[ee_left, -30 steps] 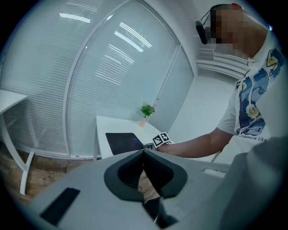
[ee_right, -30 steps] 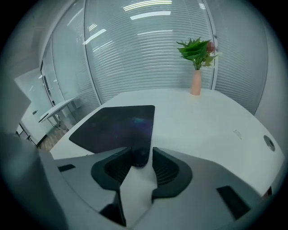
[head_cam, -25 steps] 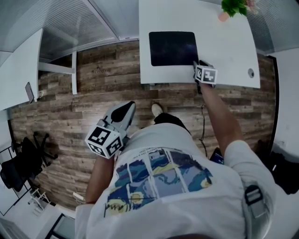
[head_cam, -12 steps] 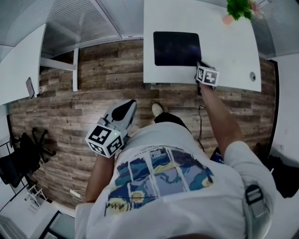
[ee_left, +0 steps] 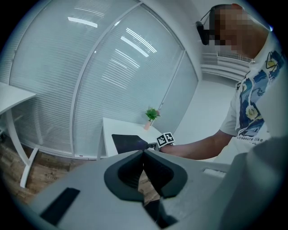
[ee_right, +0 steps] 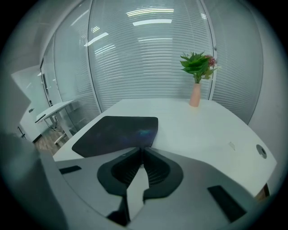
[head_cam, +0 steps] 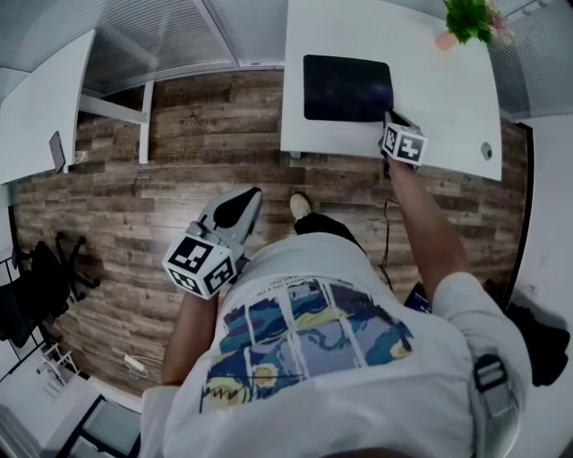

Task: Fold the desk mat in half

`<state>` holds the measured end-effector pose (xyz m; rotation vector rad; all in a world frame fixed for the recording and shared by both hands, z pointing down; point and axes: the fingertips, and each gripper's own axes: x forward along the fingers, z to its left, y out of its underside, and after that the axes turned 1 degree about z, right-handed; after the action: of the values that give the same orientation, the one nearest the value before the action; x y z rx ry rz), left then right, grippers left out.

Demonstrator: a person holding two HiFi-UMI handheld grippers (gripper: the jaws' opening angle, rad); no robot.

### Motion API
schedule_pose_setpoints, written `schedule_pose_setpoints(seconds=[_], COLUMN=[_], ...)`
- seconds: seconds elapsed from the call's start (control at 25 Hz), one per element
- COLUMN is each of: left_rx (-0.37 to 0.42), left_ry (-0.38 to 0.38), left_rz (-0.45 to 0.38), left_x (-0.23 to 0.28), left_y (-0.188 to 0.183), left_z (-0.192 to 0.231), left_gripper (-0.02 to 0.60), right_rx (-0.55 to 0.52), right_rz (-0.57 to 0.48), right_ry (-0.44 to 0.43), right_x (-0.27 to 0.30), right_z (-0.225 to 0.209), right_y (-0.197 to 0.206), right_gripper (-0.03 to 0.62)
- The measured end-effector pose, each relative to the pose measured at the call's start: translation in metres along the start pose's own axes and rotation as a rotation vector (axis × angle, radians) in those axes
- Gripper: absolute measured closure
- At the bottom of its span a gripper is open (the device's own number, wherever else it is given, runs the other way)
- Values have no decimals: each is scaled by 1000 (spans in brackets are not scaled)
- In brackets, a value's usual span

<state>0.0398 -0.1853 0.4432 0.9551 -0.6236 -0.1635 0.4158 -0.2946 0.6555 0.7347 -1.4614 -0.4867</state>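
Observation:
The dark desk mat (head_cam: 347, 88) lies flat on the white desk (head_cam: 448, 98). My right gripper (head_cam: 391, 118) sits at the mat's near right corner. In the right gripper view the mat (ee_right: 119, 132) spreads ahead and to the left, and the right gripper (ee_right: 144, 149) is closing its jaws, the tips meeting on that corner's edge. My left gripper (head_cam: 246, 199) hangs over the wooden floor, well short of the desk. Seen in its own view, the left gripper (ee_left: 144, 152) is shut with nothing in it.
A green plant in a pink vase (head_cam: 466, 22) stands at the desk's far right. A cable hole (head_cam: 487, 150) is near the front right edge. A second white desk (head_cam: 40, 116) and a black chair (head_cam: 36, 295) stand to the left.
The right gripper stays at the mat's near right corner while the head view shifts a little. The left gripper holds its place over the floor.

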Motion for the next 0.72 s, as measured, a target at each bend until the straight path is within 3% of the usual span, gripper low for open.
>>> schedule_pose_setpoints(seconds=[0.72], left_rx=[-22], left_ry=[-22], left_rz=[-35], left_x=[-38], left_y=[15], left_z=[10], left_gripper=[578], right_rx=[-148], right_rz=[-109], right_ry=[-44], right_x=[-20], right_z=[57], right_y=[-44], right_gripper=[571])
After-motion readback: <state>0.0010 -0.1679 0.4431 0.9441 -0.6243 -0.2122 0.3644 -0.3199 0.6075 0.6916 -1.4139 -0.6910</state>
